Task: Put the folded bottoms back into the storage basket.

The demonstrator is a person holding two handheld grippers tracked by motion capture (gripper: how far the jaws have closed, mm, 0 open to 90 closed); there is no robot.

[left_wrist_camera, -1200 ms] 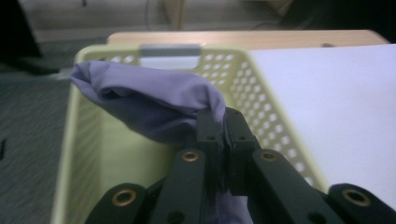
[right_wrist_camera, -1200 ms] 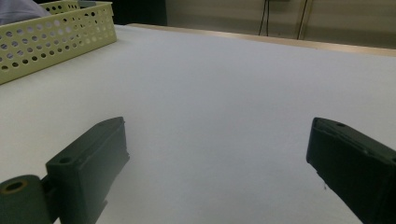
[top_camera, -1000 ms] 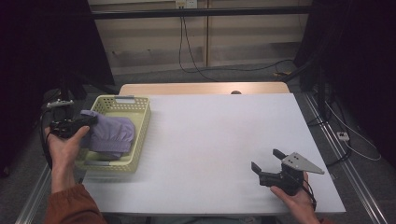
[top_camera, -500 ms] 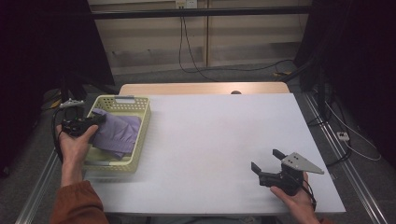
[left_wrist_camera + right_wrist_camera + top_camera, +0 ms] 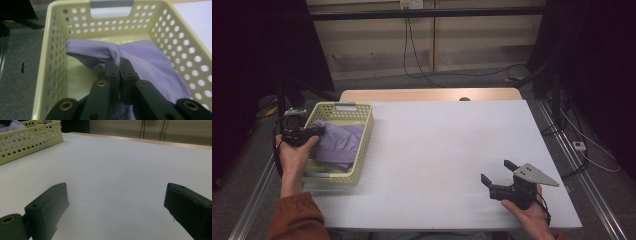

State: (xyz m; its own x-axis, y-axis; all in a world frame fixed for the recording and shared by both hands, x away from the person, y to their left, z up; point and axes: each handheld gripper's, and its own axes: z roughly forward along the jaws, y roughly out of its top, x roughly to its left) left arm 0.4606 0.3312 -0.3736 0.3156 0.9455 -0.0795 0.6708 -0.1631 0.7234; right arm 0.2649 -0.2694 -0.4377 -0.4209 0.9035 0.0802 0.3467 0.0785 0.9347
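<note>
1. Lilac cloth [image 5: 140, 62] lies in the yellow basket [image 5: 362, 145] at the table's [image 5: 447, 150] left edge; one fold of it is pinched between the jaws of the left gripper [image 5: 119, 65], which are pressed together on the fabric.

2. Compared with a second ago, the left gripper [image 5: 301, 134] has drawn back toward the basket's outer left wall. The cloth then bulged up over the basket in a mound; now it looks flatter and lower, stretched leftward toward the gripper.

3. That suggests the pull is going sideways rather than up, so the cloth is being dragged within the basket and not yet lifted clear of its rim.

4. In the left gripper view the pinched fold forms a raised ridge running left from the jaws, while the rest of the cloth drapes down to the right against the perforated wall.

5. The right gripper [image 5: 502, 181] rests low near the table's front right corner, well apart from the basket, unchanged over the last second. Its jaws stand wide apart with nothing between them, bare tabletop ahead.

6. My judgement: getting the cloth out calls for a rise over the rim next; a further sideways tug could shift the light basket.
</note>
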